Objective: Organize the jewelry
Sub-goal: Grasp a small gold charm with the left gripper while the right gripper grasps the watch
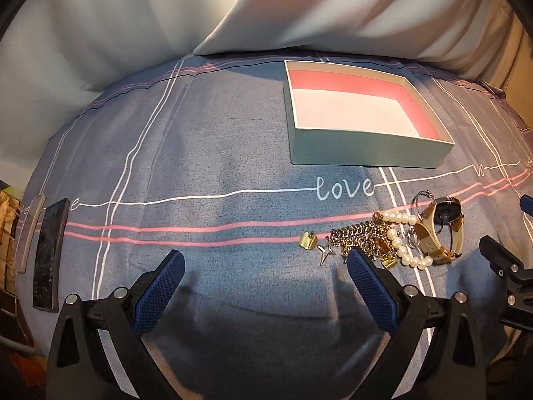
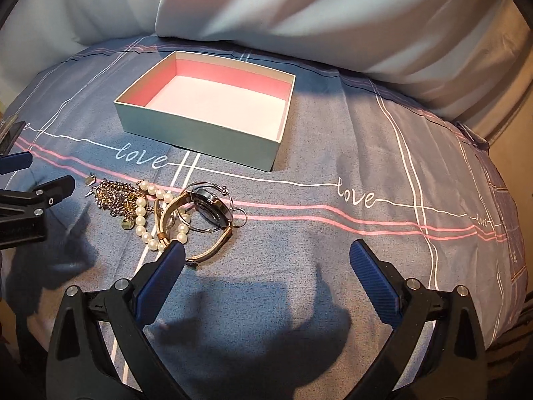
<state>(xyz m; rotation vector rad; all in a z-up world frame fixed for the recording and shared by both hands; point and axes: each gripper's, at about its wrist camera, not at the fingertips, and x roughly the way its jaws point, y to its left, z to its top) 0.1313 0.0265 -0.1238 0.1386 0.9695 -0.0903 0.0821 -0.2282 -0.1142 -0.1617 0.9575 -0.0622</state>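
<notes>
Jewelry (image 1: 393,243) is lying heaped on the bedsheet (image 1: 216,153), short of the empty box (image 1: 363,153). Left gripper (image 1: 266,260) and right gripper (image 2: 268,250) are both gaping, gripping nothing; the watch (image 2: 210,206) is probably sitting nearer the right one.

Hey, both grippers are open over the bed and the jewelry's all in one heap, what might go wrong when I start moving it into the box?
1. The gold chain, pearl bracelet and watch lie tangled, so lifting one will likely drag the others.
2. The small star charm and gold stud lie flat on soft bedsheet; wide pads may pinch fabric instead.
3. The box sits on bedding and could shift if bumped.
</notes>
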